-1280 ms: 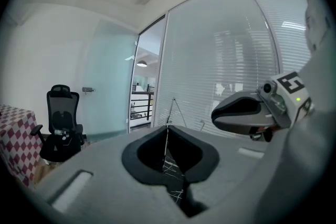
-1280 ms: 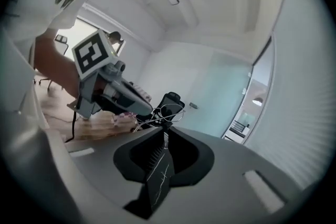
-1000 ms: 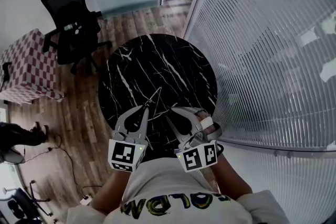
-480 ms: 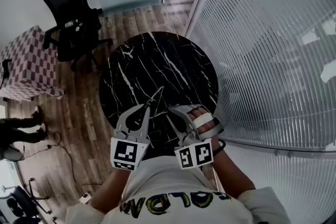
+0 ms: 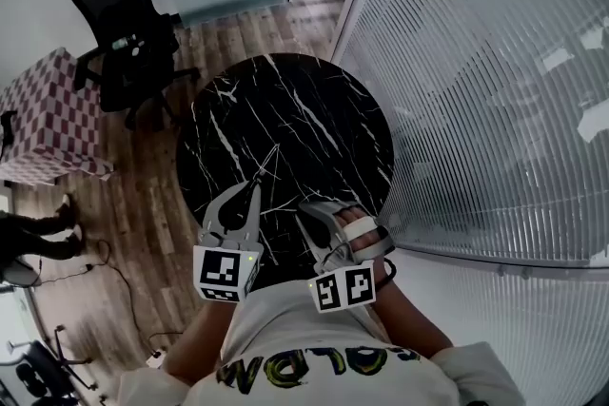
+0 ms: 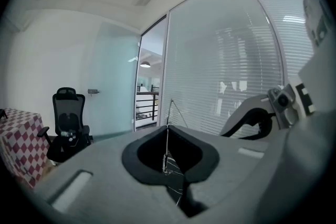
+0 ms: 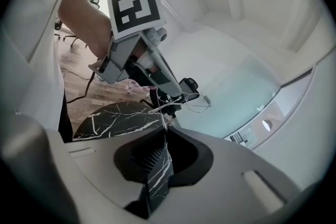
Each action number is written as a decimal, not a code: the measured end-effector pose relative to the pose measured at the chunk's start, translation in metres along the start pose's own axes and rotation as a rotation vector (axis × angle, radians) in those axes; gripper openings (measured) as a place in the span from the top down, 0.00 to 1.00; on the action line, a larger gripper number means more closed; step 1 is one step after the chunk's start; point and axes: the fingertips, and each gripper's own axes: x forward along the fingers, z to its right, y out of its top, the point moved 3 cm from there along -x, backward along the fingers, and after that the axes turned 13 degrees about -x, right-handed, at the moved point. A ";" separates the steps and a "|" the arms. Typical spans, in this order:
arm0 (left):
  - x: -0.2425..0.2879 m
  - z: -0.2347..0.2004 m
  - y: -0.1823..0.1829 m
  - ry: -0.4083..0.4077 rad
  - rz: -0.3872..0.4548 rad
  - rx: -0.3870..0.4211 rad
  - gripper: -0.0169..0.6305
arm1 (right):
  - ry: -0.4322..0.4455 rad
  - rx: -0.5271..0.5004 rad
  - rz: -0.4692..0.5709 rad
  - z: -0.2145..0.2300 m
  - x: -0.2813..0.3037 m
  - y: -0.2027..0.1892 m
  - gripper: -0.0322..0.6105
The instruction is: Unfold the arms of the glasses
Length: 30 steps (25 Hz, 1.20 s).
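The person holds both tools low over the near edge of a round black marble counter (image 5: 285,100). The left tool (image 5: 257,186) has its jaws pressed together on the thin wire frame of the glasses (image 5: 269,159). In the left gripper view a fine wire stands upright in the seam between the jaws and rises past their tips. The glasses hang in the air above the counter, not resting on it.

The right tool (image 5: 304,209) sits just beside the left one, angled in toward it. In the right gripper view its jaws stand nearly together with a narrow wedge of gap that shows the marble below. Their tips reach a thin strand of the glasses (image 7: 181,105); whether the pads pinch it cannot be made out.

A black office chair (image 5: 119,24) stands on the wooden floor beyond the counter, and a wall of ribbed glass (image 5: 476,90) runs along the right side.
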 end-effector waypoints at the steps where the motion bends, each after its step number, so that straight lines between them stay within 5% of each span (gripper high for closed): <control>1: 0.000 -0.001 0.001 0.005 0.008 -0.006 0.96 | -0.005 0.013 -0.002 -0.001 0.000 0.001 0.92; 20: 0.008 -0.007 0.009 0.048 0.062 -0.016 0.96 | 0.038 0.175 0.035 -0.020 0.003 0.009 0.90; 23: 0.009 -0.009 0.004 0.048 0.048 -0.007 0.96 | 0.059 0.292 0.097 -0.006 -0.003 0.013 0.82; 30: 0.009 -0.005 -0.004 0.043 0.033 0.004 0.96 | 0.061 0.799 0.322 0.040 0.000 0.015 0.80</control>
